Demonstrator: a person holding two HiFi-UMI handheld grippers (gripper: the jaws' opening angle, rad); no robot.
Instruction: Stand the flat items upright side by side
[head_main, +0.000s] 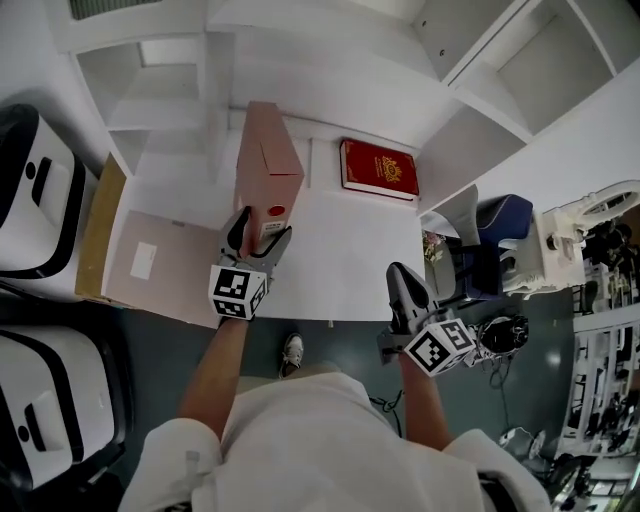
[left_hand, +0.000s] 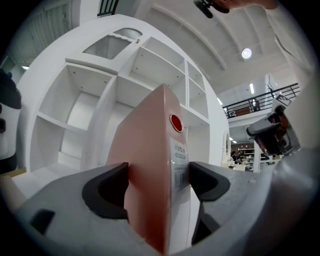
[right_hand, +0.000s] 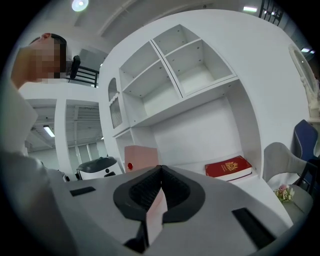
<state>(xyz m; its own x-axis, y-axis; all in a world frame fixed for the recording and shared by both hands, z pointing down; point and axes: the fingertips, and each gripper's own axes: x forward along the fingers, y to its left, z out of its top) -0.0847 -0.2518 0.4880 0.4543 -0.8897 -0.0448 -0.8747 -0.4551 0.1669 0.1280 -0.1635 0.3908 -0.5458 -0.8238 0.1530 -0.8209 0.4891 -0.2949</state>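
Observation:
A tall pink box (head_main: 268, 165) stands upright on the white desk (head_main: 350, 255) in front of the shelf unit. My left gripper (head_main: 262, 232) is shut on its near end, one pad on each broad side (left_hand: 150, 165), just below the box's red dot and label. A red book (head_main: 378, 168) lies flat at the back of the desk, to the right of the box (right_hand: 228, 167). My right gripper (head_main: 403, 280) hovers at the desk's front right edge, apart from both items, with its jaws together (right_hand: 160, 172). A thin pale strip shows in the seam between its pads.
A flat pink folder (head_main: 160, 265) lies on the desk's left end beside a brown board (head_main: 100, 225). White shelf compartments (head_main: 165, 90) rise behind. White machines (head_main: 40, 200) stand at the left. A blue chair (head_main: 500, 225), small flowers (head_main: 433, 245) and cluttered equipment are at the right.

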